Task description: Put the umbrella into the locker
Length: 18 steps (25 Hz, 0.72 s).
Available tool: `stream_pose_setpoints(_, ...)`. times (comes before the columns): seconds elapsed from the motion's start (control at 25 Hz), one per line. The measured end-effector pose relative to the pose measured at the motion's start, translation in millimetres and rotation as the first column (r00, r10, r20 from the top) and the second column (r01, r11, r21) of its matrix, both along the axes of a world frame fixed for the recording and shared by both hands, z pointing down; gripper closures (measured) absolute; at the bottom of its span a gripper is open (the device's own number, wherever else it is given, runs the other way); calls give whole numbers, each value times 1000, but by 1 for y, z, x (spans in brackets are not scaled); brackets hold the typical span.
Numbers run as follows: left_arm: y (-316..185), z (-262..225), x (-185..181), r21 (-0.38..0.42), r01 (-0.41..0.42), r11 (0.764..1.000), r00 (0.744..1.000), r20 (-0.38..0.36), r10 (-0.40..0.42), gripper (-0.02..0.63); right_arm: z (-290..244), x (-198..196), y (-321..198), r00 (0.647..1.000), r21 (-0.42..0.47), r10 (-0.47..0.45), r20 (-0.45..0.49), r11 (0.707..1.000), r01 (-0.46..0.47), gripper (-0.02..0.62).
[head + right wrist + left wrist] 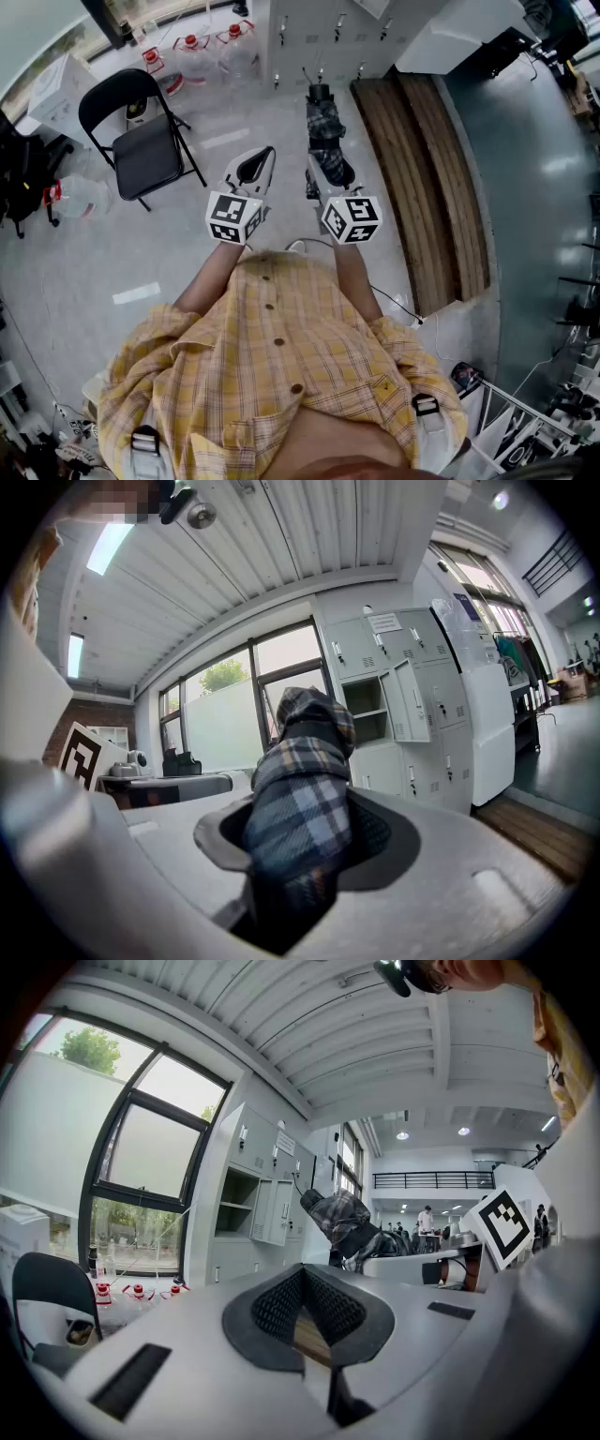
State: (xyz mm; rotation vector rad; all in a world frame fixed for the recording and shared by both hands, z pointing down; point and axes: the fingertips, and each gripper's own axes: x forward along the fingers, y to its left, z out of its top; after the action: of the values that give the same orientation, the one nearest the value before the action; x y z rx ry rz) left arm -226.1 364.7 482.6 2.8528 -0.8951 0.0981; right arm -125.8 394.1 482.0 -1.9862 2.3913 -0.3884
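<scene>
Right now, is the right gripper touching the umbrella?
Touching. The right gripper view shows the right gripper clamped on the umbrella, its plaid fabric filling the space between the jaws.

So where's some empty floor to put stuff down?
Bare floor lies between the chair and the bench, in front of the lockers. The bench top is bare too. It is crowded round the jugs behind the chair.

Umbrella (300,808) – blue-grey plaid; shirt (272,375) – yellow check; chair (147,155) black; lockers (319,33) pale grey.
</scene>
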Motion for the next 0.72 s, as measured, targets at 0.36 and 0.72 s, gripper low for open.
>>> stream_pose_setpoints(0.36, 1, 1, 13, 5, -4, 1000, 1000, 17, 4, 601, -5, 10, -5, 1000, 20, -18, 7, 1000, 18, 402)
stream_pose_setpoints(0.72, 3, 10, 29, -39, 46, 998, 999, 11, -45, 601, -2, 30, -4, 999, 32, -53, -4, 998, 53, 402)
